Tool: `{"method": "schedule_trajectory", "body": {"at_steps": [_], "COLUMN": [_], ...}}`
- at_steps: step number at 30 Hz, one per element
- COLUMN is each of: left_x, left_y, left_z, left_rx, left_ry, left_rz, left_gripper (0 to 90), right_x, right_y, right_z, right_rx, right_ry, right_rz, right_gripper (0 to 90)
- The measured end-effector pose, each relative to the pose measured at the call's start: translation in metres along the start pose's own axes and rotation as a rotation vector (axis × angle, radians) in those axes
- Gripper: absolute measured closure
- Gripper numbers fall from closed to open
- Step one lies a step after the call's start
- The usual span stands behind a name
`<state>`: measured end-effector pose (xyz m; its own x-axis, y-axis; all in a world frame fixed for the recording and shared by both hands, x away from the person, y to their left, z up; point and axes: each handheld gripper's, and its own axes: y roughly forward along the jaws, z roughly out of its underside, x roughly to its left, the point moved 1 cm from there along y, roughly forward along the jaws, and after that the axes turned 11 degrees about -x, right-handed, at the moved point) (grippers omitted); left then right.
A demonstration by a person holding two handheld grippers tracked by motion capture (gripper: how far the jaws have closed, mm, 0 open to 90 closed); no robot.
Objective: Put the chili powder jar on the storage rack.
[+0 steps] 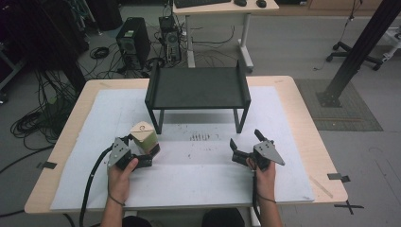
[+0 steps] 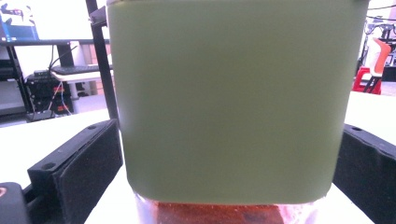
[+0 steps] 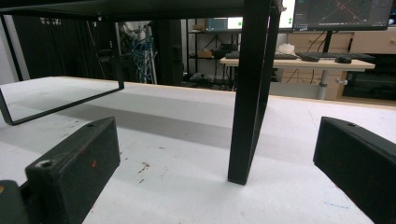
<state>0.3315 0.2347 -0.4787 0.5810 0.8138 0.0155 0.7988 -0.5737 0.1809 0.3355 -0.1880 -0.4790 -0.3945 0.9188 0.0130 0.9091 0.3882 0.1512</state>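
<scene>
A jar (image 1: 143,134) with a pale round lid and an olive-green label stands on the white mat, just left of the black shelf's front left leg. My left gripper (image 1: 150,154) is open, with one jaw on each side of the jar. In the left gripper view the green label (image 2: 233,102) sits close up between the jaws, with reddish contents at its base. I cannot tell whether the pads touch it. My right gripper (image 1: 245,145) is open and holds nothing. It faces the shelf's front right leg (image 3: 247,93).
A black metal shelf (image 1: 197,88) on thin legs stands at the middle back of the table (image 1: 302,118). Small dark marks (image 1: 199,137) dot the mat in front of it. Beyond the table are a computer tower (image 1: 133,41), cables and a desk (image 1: 222,9).
</scene>
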Motion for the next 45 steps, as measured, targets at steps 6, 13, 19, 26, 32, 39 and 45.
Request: {"method": "schedule_trajectory", "body": {"at_steps": [6,13,19,26,32,39,45], "left_x": [-0.0003,-0.0003,-0.0003,-0.0005,-0.0005,-0.0008,-0.0009], "left_y": [0.0005,0.0001,-0.0001,-0.0004,-0.0005,-0.0006,-0.0007], "left_z": [-0.0001,-0.0001,0.0,0.0,0.0001,0.0,0.0], "left_rx": [0.005,0.001,-0.001,-0.007,-0.008,-0.009,-0.01], "left_ry": [-0.002,0.001,0.002,0.001,0.002,0.005,0.006], "left_rz": [-0.019,-0.019,-0.018,-0.02,-0.021,-0.022,-0.023], "left_gripper": [0.4,0.4,0.4,0.4,0.4,0.4,0.4], "right_x": [0.0,0.0,0.0,0.0,0.0001,0.0001,0.0001], "right_y": [0.0001,0.0003,0.0004,0.0004,0.0001,-0.0003,-0.0004], "right_z": [0.0,0.0,0.0,0.0,0.0,-0.0001,0.0], "right_rx": [0.001,0.003,0.004,0.004,0.002,-0.002,-0.005], "right_ry": [0.0,-0.001,-0.002,-0.003,-0.004,0.0,0.0], "right_rz": [0.0,-0.001,-0.001,-0.002,-0.001,0.0,0.001], "right_gripper": [0.3,0.3,0.3,0.4,0.4,0.4,0.4]}}
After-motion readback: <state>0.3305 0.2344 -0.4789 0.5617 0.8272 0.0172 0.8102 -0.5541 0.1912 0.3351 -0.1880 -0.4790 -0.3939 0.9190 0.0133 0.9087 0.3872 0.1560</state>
